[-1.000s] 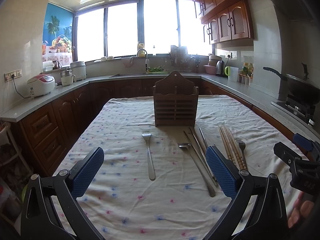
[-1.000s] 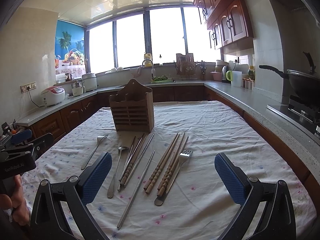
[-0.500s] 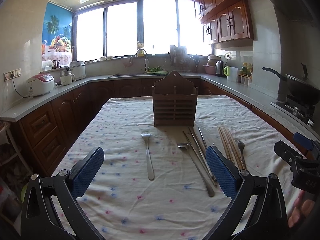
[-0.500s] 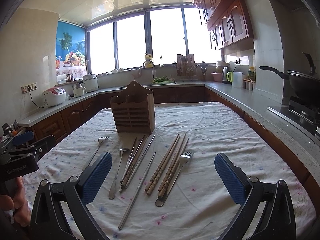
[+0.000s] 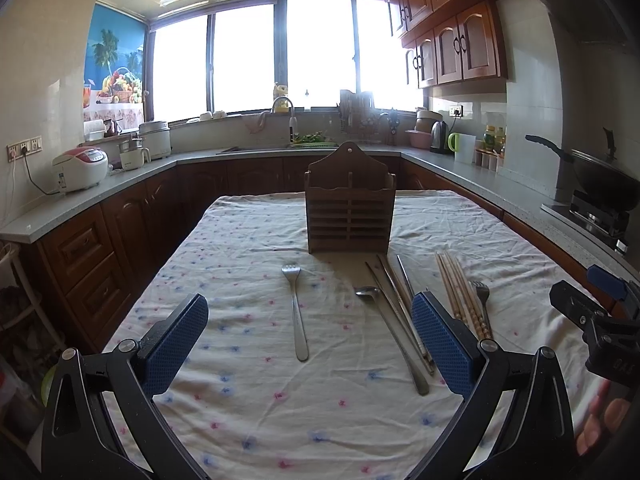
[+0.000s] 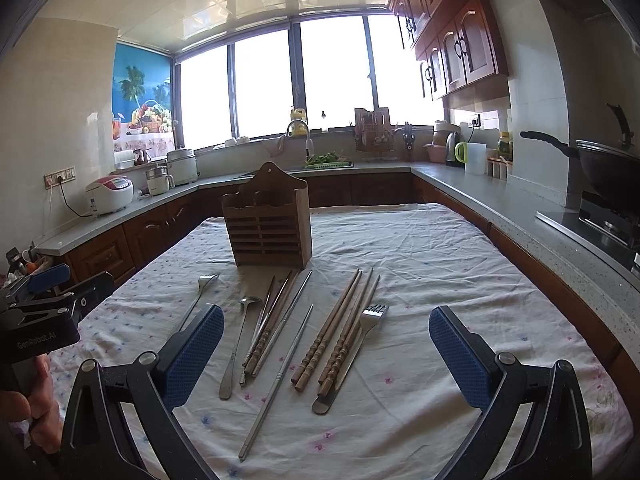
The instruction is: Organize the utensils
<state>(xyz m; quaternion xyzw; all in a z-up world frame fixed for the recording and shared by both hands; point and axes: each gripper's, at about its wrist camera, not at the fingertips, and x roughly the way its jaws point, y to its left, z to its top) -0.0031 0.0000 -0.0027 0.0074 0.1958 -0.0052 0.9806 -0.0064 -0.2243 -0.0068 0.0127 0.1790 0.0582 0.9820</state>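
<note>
Well, both grippers hang over the tablecloth (image 6: 420, 248) with jaws spread wide, left gripper (image 5: 310, 336) and right gripper (image 6: 326, 350) holding nothing. Just before the wooden utensil holder (image 6: 269, 224) lie a fork (image 5: 295, 308), spoon (image 6: 237, 344), wooden chopsticks (image 6: 340, 332) and a second fork (image 6: 354, 354).

Your wooden slatted holder (image 6: 268, 220) upright on the cloth, your lone fork (image 5: 295, 308) before its left, spoon (image 6: 236, 344) and dark chopsticks (image 6: 272, 320) in front, ridged wooden chopsticks (image 6: 336, 340) over second fork (image 6: 352, 356) to its right.
</note>
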